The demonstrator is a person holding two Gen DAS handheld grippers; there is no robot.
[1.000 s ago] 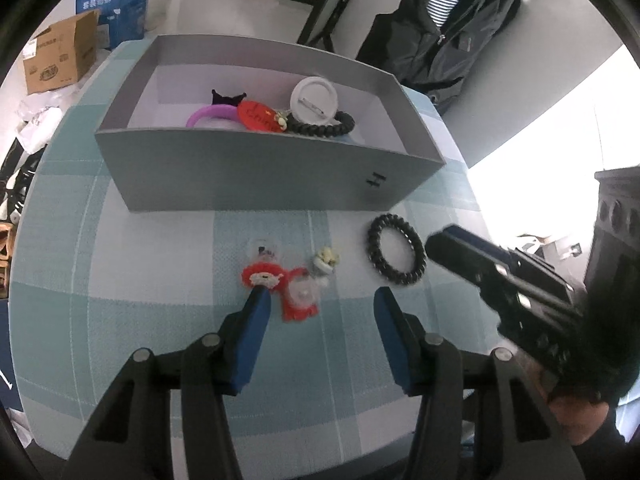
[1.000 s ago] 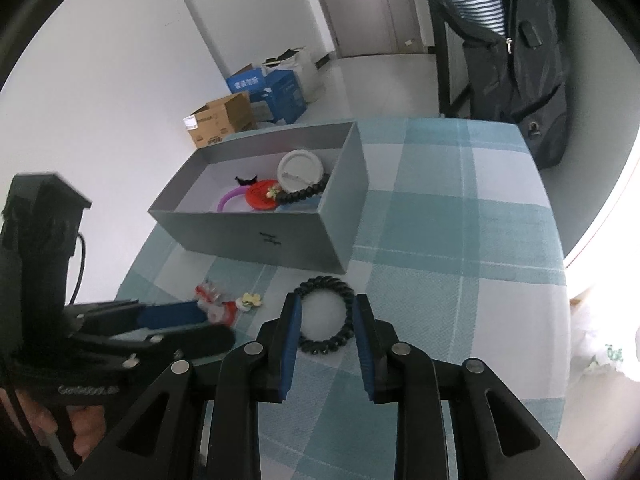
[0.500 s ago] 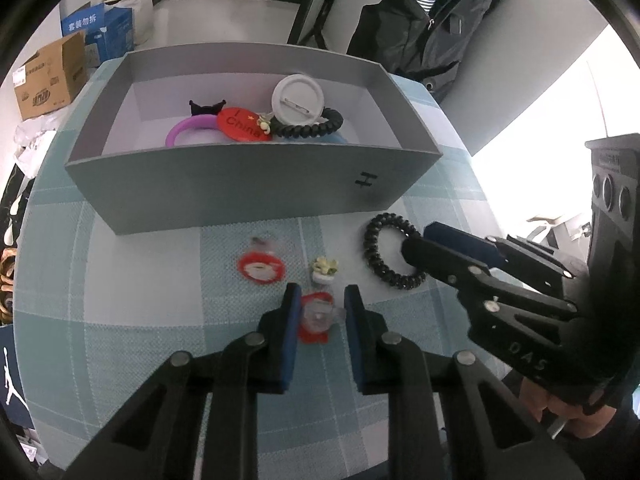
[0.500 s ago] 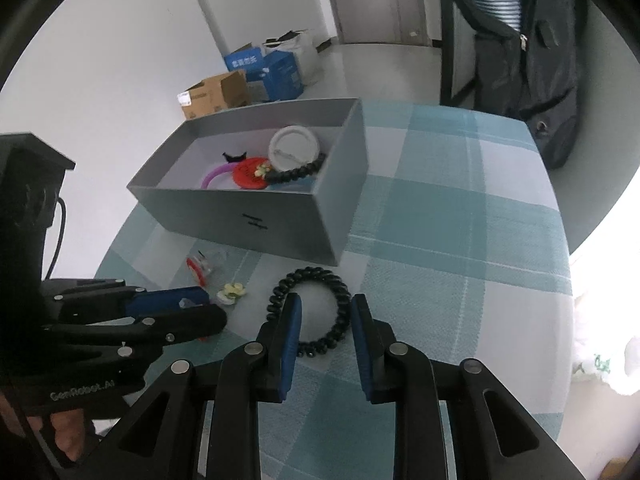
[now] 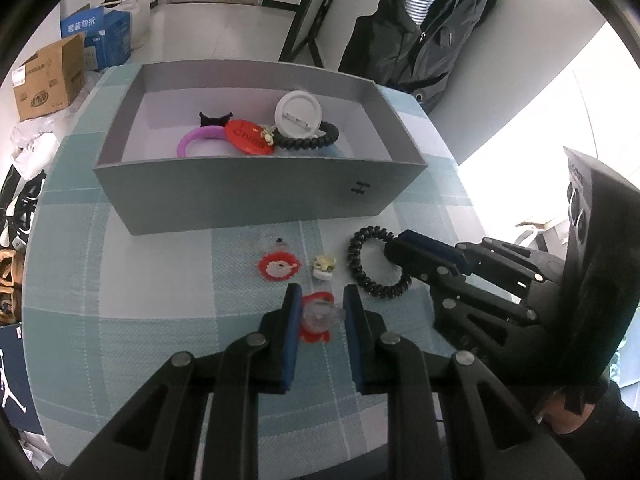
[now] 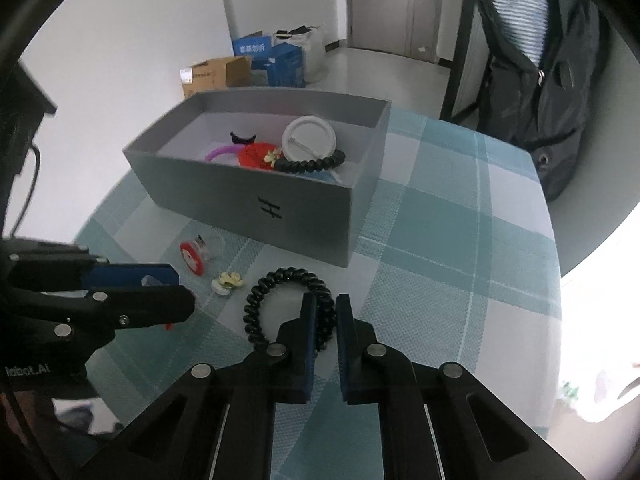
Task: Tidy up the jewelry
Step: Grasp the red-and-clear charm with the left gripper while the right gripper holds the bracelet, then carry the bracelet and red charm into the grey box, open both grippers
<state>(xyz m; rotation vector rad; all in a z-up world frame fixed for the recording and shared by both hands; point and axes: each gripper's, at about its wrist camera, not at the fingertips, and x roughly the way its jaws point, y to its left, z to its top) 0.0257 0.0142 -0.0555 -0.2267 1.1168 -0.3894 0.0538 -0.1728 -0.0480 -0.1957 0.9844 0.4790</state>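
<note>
Where pads stood wide, left hand-held gripper [image 5: 319, 308] now clamps red charm [image 5: 317, 316].

Lighting: bright, even daylight; blown-out white glare to the right of each gripper. Shadows: soft, faint, under the grey rectangular cardboard box [image 5: 256, 196] on the teal-and-white checked worktop [image 6: 460, 240]. Distortion: strong fisheye bending, black vignette at corners. Blur: slight smear at left edge, right wrist view.
</note>
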